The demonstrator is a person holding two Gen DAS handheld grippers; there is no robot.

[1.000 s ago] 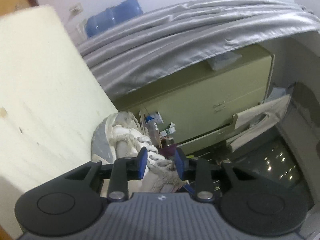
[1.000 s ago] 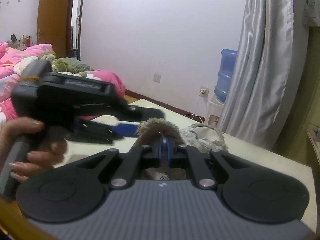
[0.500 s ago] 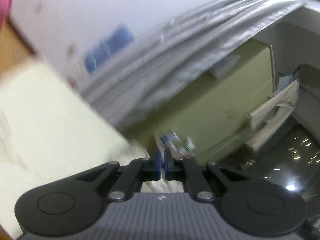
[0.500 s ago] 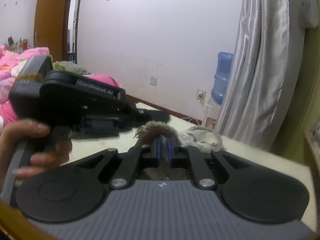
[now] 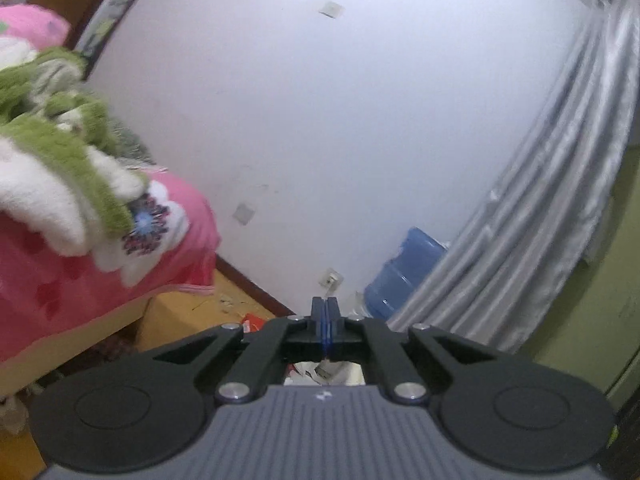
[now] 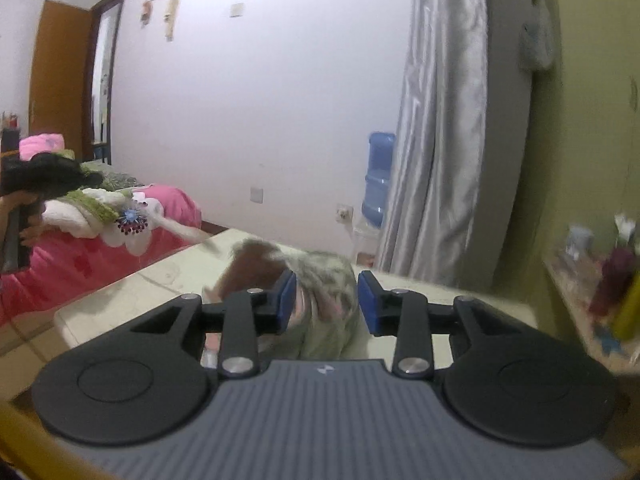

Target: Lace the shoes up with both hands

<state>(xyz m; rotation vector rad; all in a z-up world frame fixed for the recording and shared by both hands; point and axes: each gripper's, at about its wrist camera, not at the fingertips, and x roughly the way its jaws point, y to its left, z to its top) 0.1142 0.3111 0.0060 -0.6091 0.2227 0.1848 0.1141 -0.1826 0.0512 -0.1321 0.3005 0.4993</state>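
At far left of the right wrist view, a hand holds the left gripper out over the pink bed, well away from the table. Its own camera shows its tips pressed together; whether the pale lace trailing from that side to the shoe is pinched between them I cannot tell. The shoe lies blurred on the table's middle, straight ahead of the right gripper, whose jaws are opening either side of it without pressing. With nothing pinning the shoe, a hard pull on the lace could drag it toward the left table edge or strip an eyelet. To the right, a cluttered shelf crowds that side; the left, over the bed, is open.
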